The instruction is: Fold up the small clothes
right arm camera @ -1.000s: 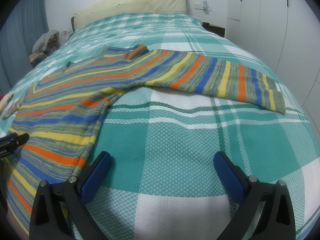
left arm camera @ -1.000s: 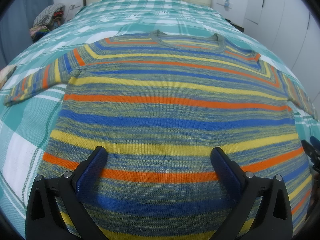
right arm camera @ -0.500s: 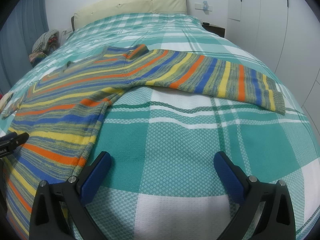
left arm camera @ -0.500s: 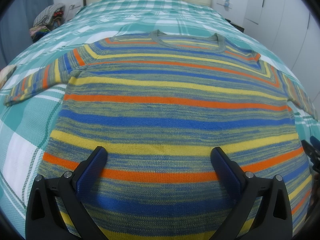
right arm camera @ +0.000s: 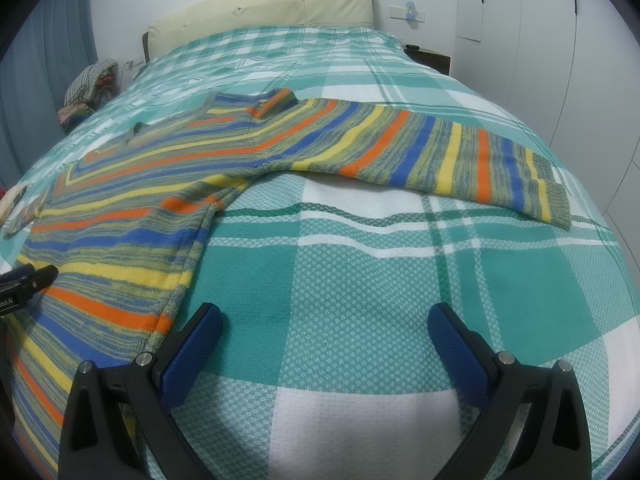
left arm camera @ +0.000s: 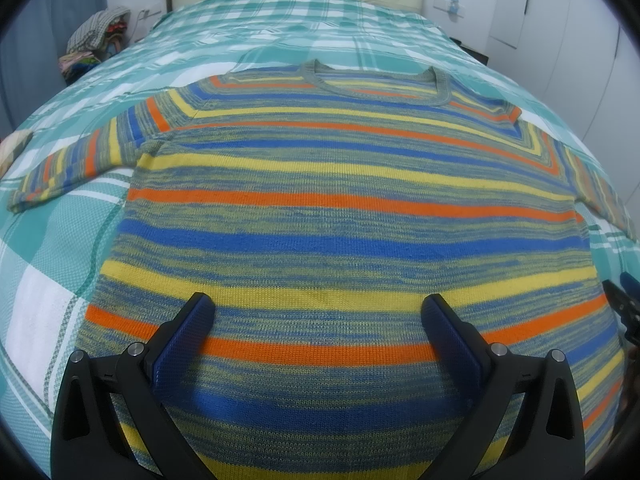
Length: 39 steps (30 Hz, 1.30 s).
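Striped knit, that's the sweater (left arm camera: 344,208): bands of blue, yellow and orange over a mottled grey-green yarn, and it's lying flat and unfolded on the bed, neckline (left arm camera: 372,82) pointing toward the headboard, both sleeves stretched out to the sides. From the right wrist view you get the right sleeve (right arm camera: 432,152) running across the cover with its ribbed cuff (right arm camera: 554,202) at the far end, and the sweater's side edge sits just to the left of that camera. The left gripper (left arm camera: 318,312) hangs over the lower part of the sweater body with its blue-padded fingers (left arm camera: 184,344) spread wide, nothing between them. The right gripper (right arm camera: 324,322) is spread wide too, over bare bedcover just beside the hem, not touching the knit as far as I can tell. Each gripper peeks into the edge of the other's view. Underneath it all is the teal and white plaid bedspread (right arm camera: 380,272), a cream padded headboard (right arm camera: 260,10) at the far end, a heap of clothes (left arm camera: 96,44) off the left side of the bed by a blue curtain (right arm camera: 44,80), and white wardrobe doors (right arm camera: 560,48) along the right wall
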### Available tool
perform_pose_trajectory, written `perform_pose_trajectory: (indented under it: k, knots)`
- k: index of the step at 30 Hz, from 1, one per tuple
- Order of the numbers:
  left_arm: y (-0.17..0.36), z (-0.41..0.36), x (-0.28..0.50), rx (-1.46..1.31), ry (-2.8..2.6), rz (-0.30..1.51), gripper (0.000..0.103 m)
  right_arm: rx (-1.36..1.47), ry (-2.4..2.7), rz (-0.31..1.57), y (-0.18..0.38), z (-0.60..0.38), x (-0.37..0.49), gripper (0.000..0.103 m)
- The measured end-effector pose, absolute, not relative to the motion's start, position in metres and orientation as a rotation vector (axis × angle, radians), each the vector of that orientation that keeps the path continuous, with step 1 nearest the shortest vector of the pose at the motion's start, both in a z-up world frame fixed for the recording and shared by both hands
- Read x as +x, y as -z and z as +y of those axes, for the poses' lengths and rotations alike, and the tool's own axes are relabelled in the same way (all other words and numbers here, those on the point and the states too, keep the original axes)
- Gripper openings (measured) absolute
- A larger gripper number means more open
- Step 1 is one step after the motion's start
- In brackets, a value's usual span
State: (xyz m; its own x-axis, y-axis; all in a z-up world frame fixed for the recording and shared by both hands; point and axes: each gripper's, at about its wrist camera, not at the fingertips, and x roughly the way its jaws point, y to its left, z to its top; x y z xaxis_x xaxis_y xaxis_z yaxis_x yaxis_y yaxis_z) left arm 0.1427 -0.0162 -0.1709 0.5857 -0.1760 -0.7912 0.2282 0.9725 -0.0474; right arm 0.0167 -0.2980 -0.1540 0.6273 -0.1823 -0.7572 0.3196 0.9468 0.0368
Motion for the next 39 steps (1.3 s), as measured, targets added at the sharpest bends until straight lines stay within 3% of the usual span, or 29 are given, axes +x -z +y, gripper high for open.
perform_pose_trajectory:
  k: [26,34,36,39]
  knots:
    - [0.171,-0.016,0.143,0.059,0.237,0.914,0.103,0.215,0.277,0.812,0.136,-0.310,0.010,0.102]
    - [0.171,-0.016,0.143,0.058,0.237,0.914,0.103,0.587,0.367,0.688,0.067,-0.463,-0.021,0.102]
    - [0.171,-0.016,0.143,0.060,0.236,0.914,0.103,0.705,0.399,0.704,0.071,-0.511,-0.023,0.101]
    - [0.171,-0.016,0.143,0.058,0.237,0.915,0.103,0.909,0.353,0.734,0.097,-0.564,-0.020,0.091]
